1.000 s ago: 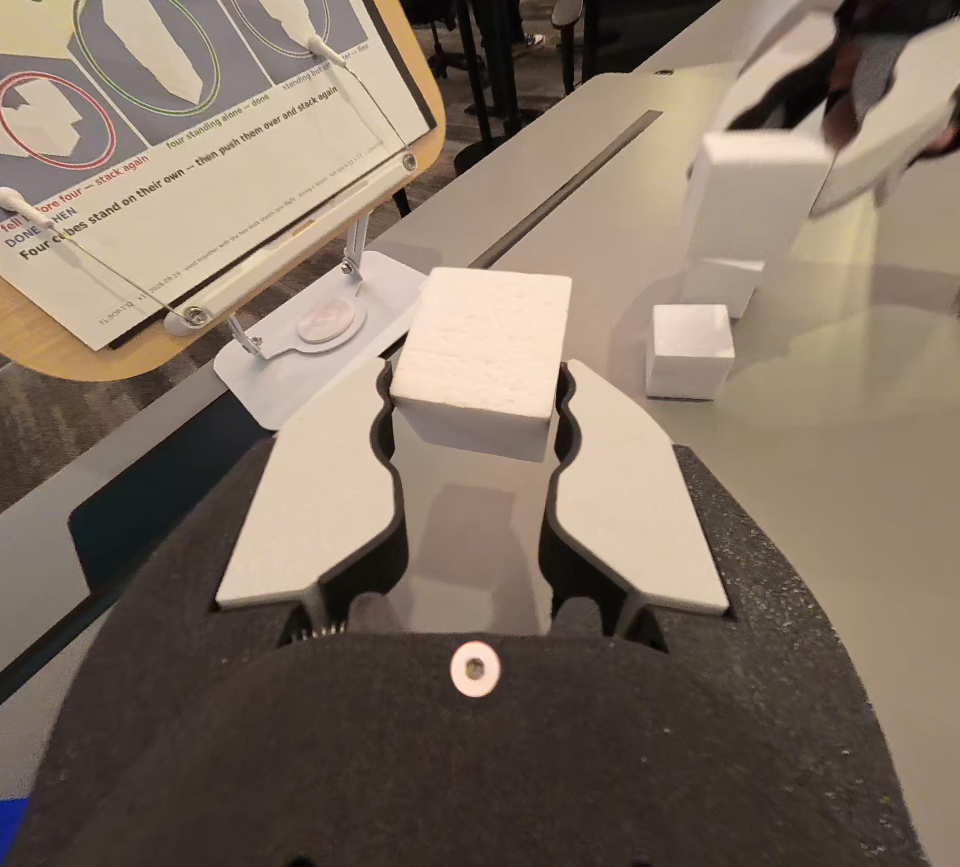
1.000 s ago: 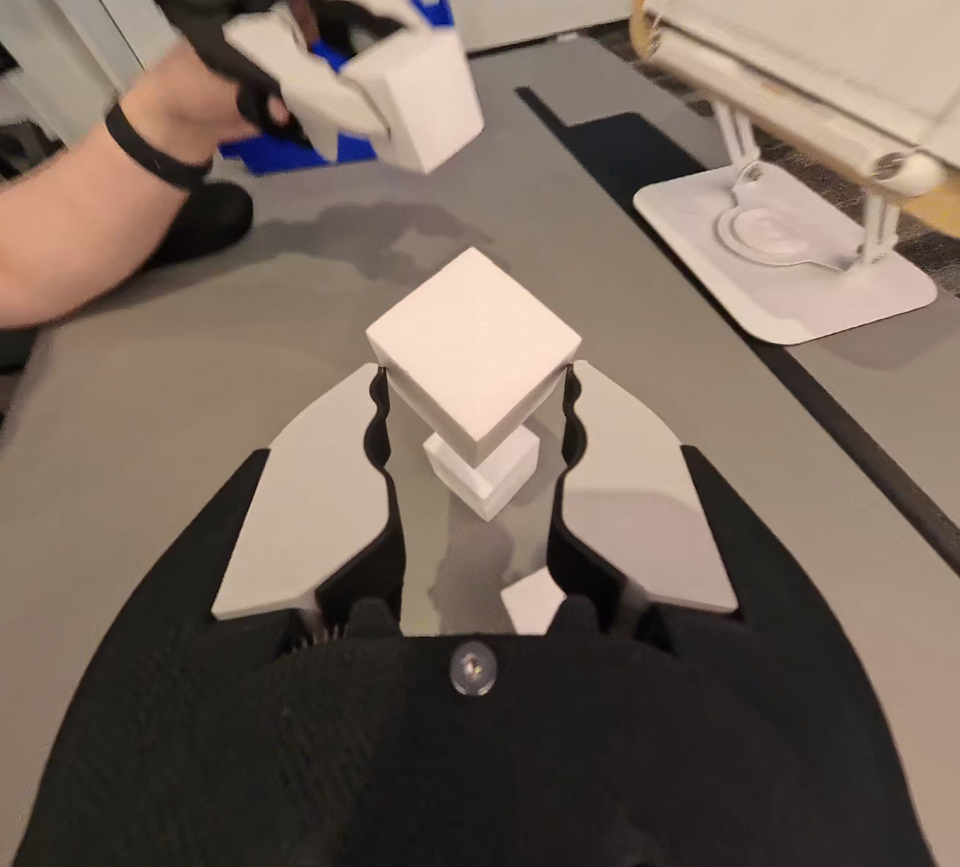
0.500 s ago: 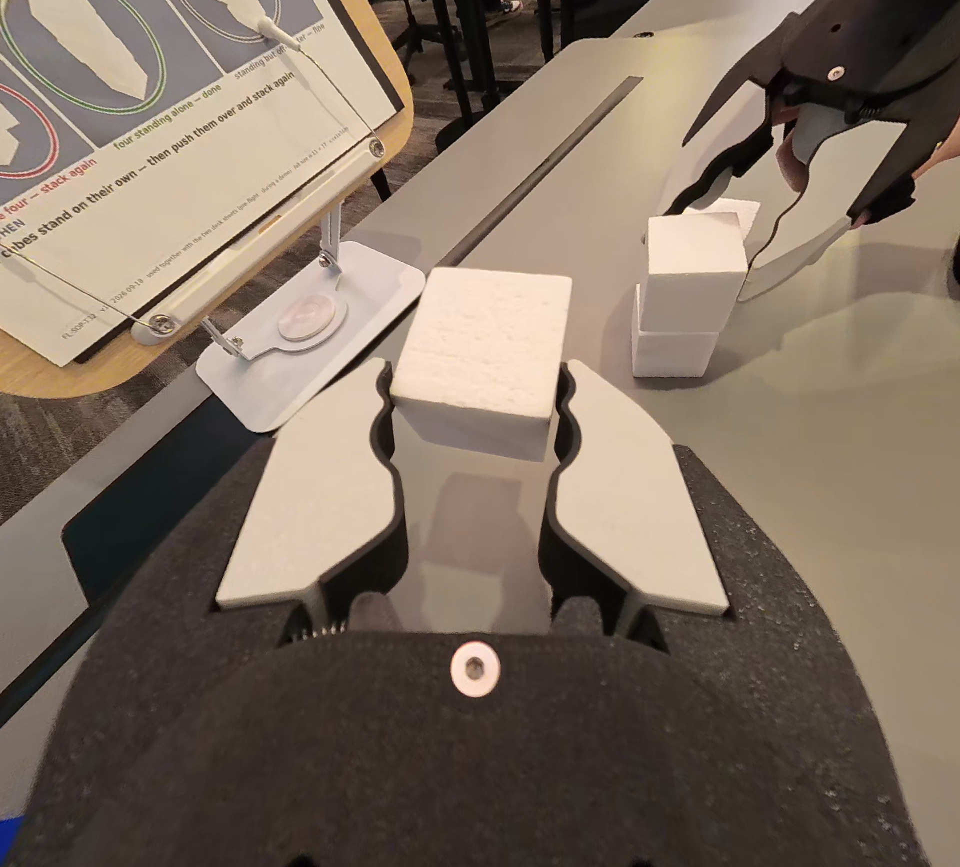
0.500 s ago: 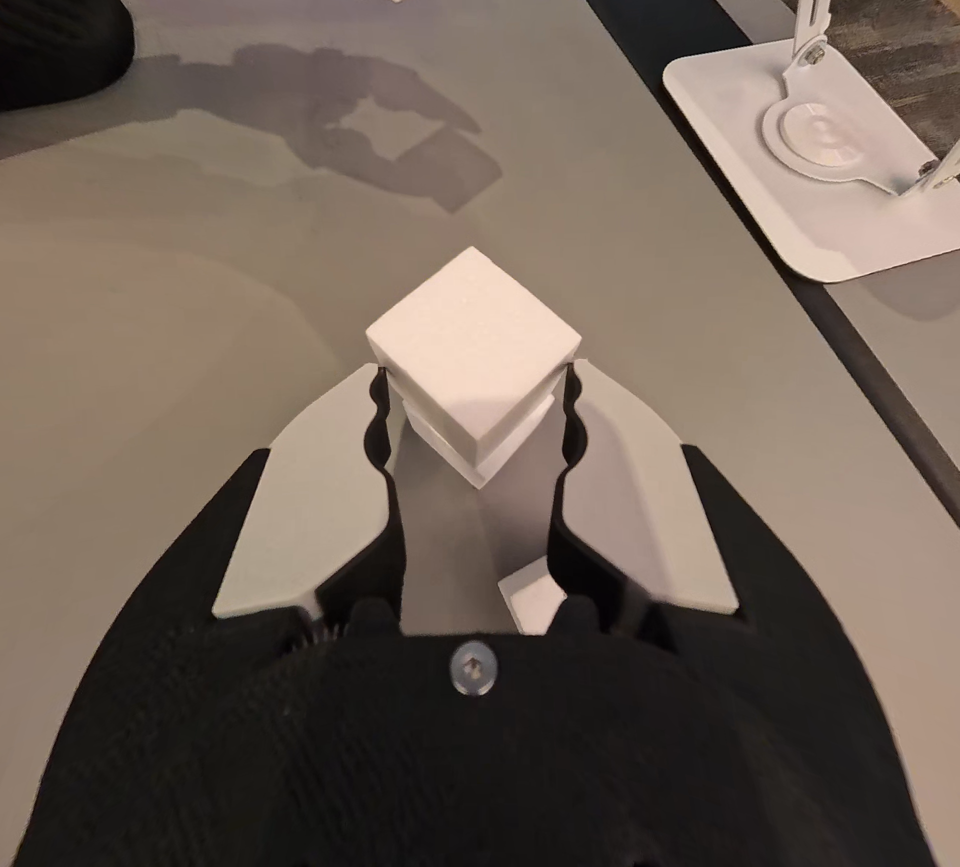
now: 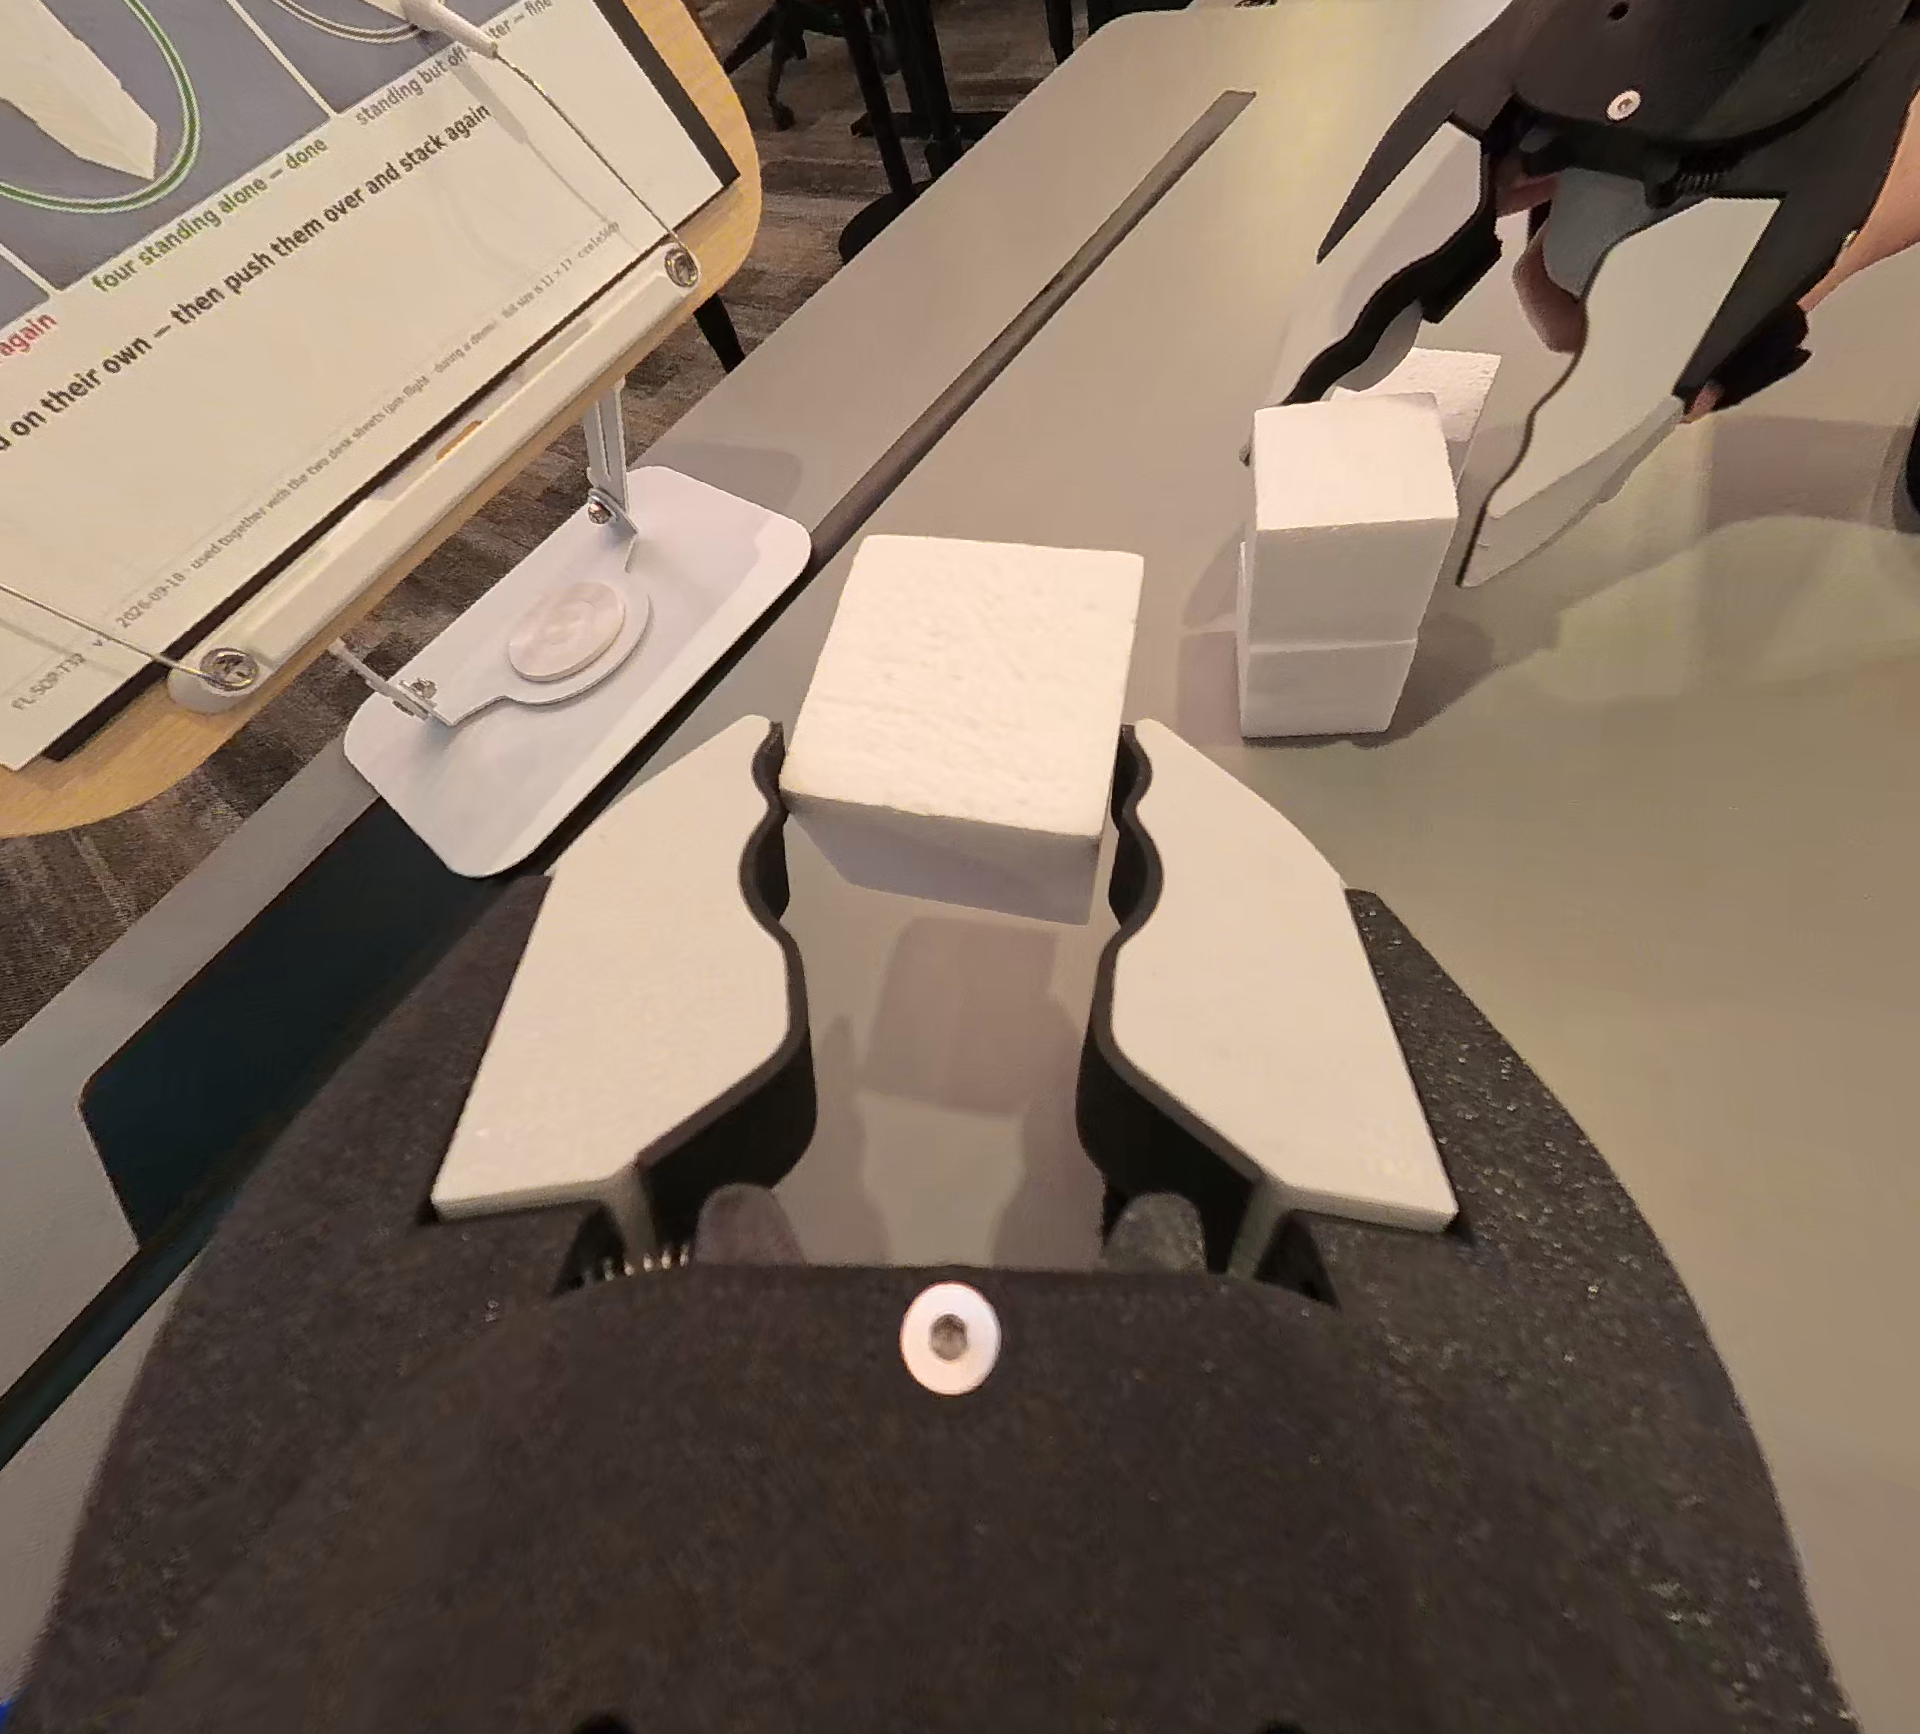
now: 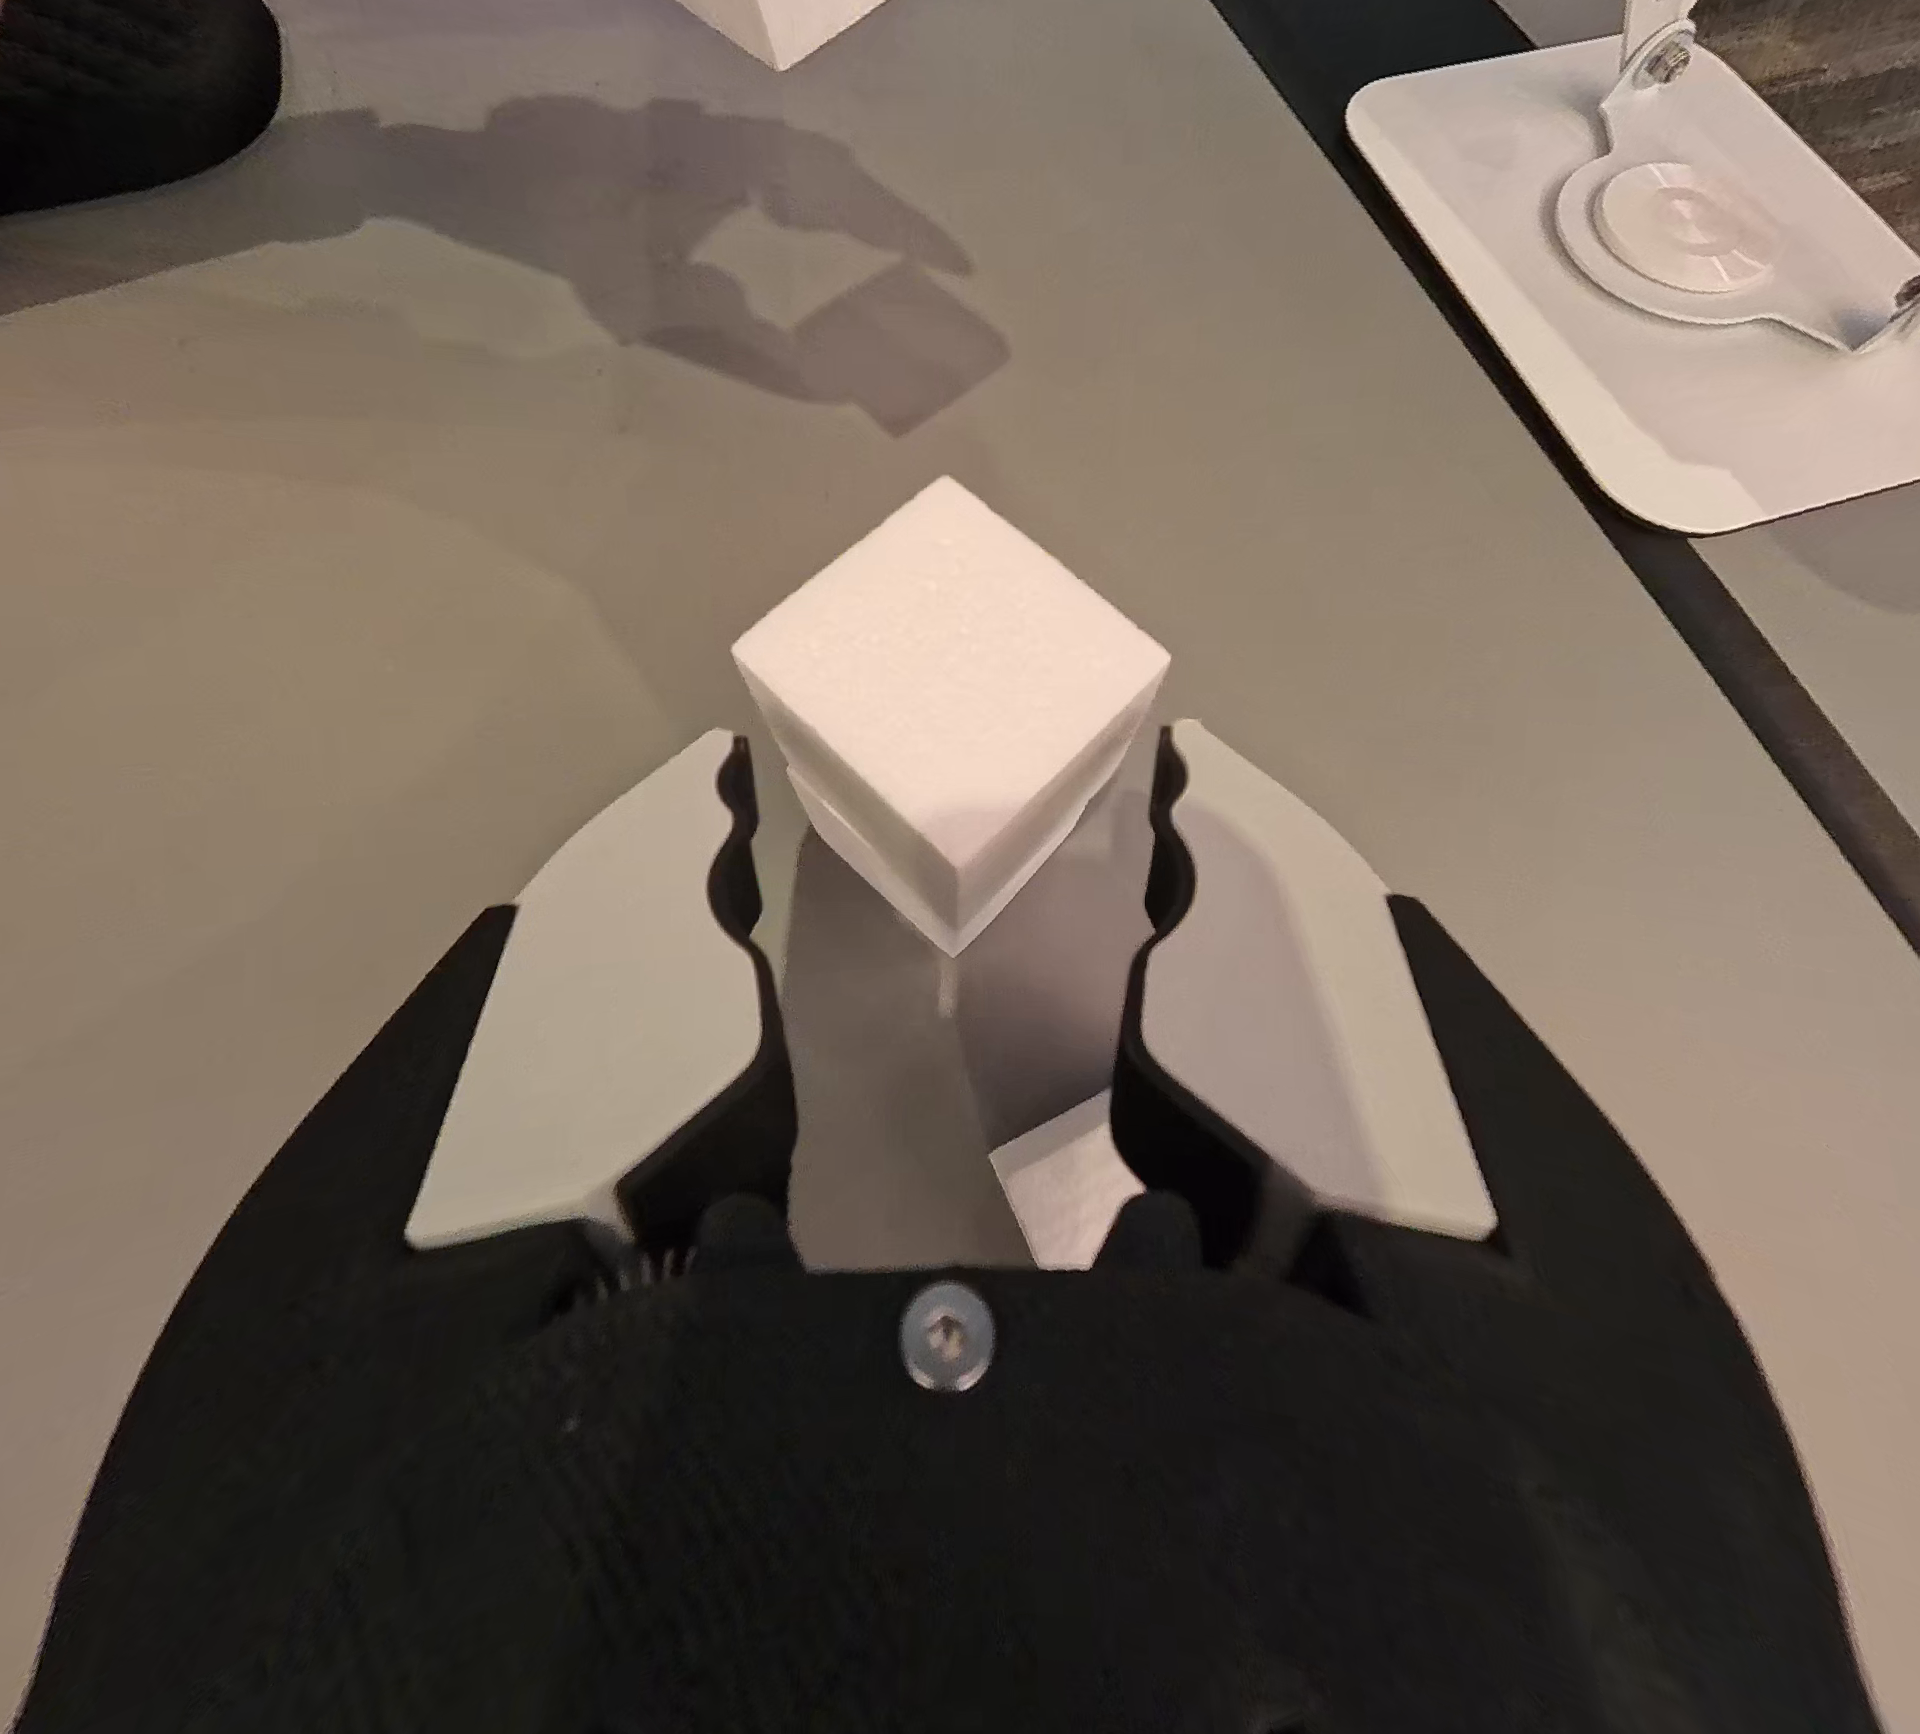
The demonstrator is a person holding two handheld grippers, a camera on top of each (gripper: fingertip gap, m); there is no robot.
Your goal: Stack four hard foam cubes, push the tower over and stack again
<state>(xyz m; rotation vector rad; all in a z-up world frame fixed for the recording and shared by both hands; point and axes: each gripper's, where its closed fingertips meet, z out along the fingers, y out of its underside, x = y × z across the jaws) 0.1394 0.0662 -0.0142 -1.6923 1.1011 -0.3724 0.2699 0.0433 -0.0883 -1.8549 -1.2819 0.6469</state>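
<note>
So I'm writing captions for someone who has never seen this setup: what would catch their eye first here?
First, the white foam cube clamped between the fingers of the left hand-held gripper, lifted off the grey table. Next, the two-cube stack standing to its right, with the right hand-held gripper open around the top cube. A fourth cube sits just behind the stack.

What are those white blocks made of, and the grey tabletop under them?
The white cube held in the left gripper looks like rigid foam: matte, with a fine pebbled grain on top. The two stacked white cubes look the same. The smooth grey tabletop seems laminate or coated board, faintly glossy since it shows soft reflections; its exact material is unclear.
</note>
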